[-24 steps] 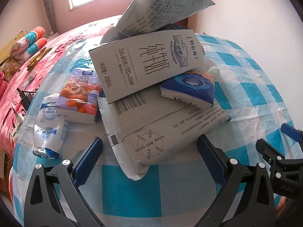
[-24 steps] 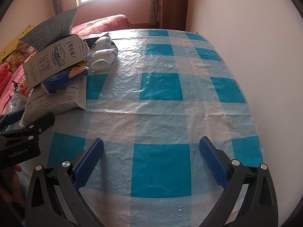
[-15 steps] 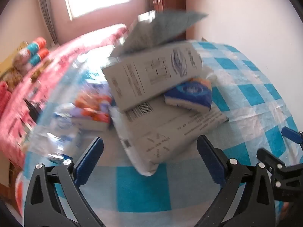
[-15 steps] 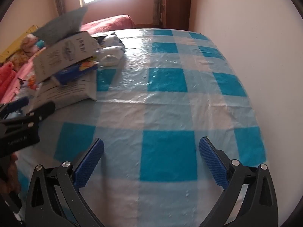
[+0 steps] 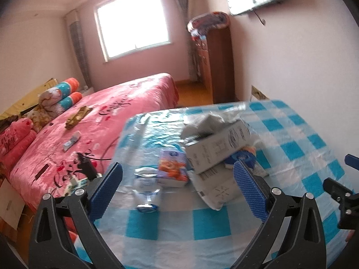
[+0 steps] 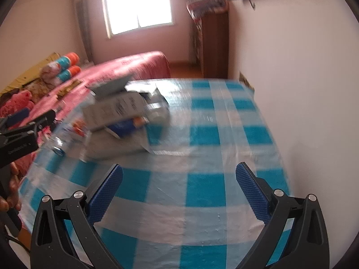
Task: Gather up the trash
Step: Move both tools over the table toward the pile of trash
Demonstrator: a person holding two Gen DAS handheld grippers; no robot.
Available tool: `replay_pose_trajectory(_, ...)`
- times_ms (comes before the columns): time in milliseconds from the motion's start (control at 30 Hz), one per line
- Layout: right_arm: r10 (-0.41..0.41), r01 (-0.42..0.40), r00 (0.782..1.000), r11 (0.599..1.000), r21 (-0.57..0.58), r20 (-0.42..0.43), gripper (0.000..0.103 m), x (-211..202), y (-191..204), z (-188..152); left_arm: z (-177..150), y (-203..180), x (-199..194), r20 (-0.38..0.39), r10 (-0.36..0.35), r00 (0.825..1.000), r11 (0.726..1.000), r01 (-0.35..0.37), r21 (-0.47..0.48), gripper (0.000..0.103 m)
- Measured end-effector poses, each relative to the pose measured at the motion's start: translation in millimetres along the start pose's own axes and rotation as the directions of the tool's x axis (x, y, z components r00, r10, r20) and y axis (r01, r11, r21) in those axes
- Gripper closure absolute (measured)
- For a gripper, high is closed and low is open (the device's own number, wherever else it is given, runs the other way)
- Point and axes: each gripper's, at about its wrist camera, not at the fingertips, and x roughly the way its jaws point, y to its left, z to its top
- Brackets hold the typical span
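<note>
On the checked tablecloth (image 5: 208,224), toward its bed-side edge, sits the trash heap. Landmark: milk carton (image 5: 218,148), grey-white, lying tilted on top of the pile.

- Under the carton: large grey paper bag (image 5: 215,190), flat on the cloth, corner pointing toward the camera.
- Behind and above the carton: crumpled grey paper (image 5: 206,122), partly resting on it.
- Right of the carton, tucked under its edge: blue tissue pack (image 5: 241,157).
- Left of the carton, just beside it: cartoon-print tissue pack (image 5: 171,168).
- Further left, near that pack: crushed clear plastic bottle (image 5: 147,190), lying on its side.
- Well beyond the carton: pink bed (image 5: 101,121), window (image 5: 132,22), wooden cabinet (image 5: 215,65). Not task items.

Tongs: left gripper (image 5: 177,186) spread fully wide, nothing between the pads, held above the cloth short of the bottle and cartoon pack. Right gripper (image 6: 179,187) likewise wide and empty, over bare cloth, well to the right of the carton. Frames are motion-blurred.

Step, as I read it: approach phase, nothing collected yet. No bin or bag for collecting is visible in either view.

Next move, my judgement: pick one loose outlier first, bottle or cartoon pack, lowering the left tongs over it. Carton rests on other pieces, so lifting lower items first risks toppling the stack.
</note>
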Motion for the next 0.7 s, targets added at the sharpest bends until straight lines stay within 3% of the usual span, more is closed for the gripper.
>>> replay_pose_trajectory(367, 0.009, 0.018, 0.984, 0.989, -0.148, 0.180, 0.004, -73, 49, 15, 0, 42, -55, 0.061, -0.010, 0.998, 0.996, 0.016, -0.089, 0.004)
replay_pose_trajectory(700, 0.031, 0.011, 0.965, 0.987, -0.160, 0.259, 0.004, -110, 65, 22, -3, 55, -74, 0.093, 0.014, 0.996, 0.993, -0.003, -0.117, 0.004)
